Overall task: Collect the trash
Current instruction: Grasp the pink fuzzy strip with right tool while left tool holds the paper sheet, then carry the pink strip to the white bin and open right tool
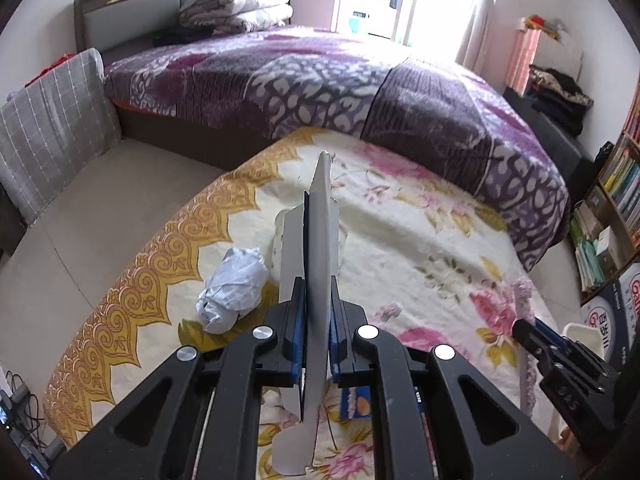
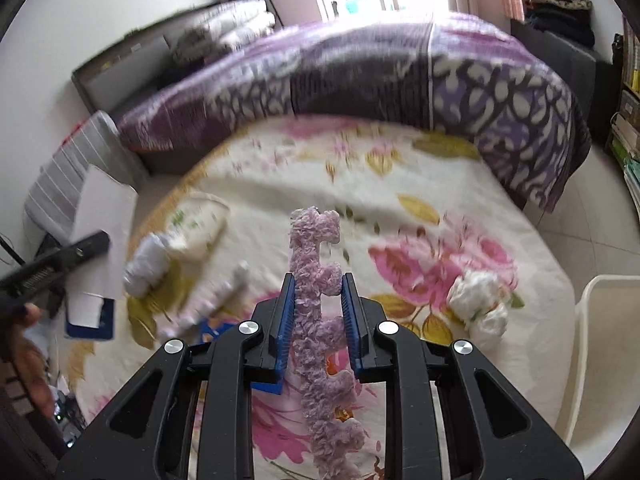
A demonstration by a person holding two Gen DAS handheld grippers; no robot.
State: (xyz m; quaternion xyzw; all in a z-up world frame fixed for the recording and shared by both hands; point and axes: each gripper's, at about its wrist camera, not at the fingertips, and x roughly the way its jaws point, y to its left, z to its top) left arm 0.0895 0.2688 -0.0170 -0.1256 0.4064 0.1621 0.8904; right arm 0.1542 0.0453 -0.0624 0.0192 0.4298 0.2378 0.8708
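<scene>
My left gripper [image 1: 318, 286] is shut on a flat white card sheet [image 1: 320, 220], seen edge-on and standing up between the blue pads. From the right wrist view the same sheet [image 2: 106, 224] hangs at the far left. My right gripper [image 2: 318, 286] is shut on a fluffy lilac strip [image 2: 316, 240], lifted above the floral blanket [image 2: 400, 184]. A crumpled bluish paper ball [image 1: 234, 290] lies left of the sheet, with a paper cup [image 1: 276, 240] behind it. Another crumpled white wad [image 2: 480, 306] lies to the right on the blanket.
A white bin's rim [image 2: 600, 320] stands at the right edge of the blanket. A blue pack [image 2: 90, 328] lies under the left gripper. The purple-patterned bed [image 1: 320, 80] is behind, a grey cushion [image 1: 52, 128] to the left and bookshelves [image 1: 616, 200] to the right.
</scene>
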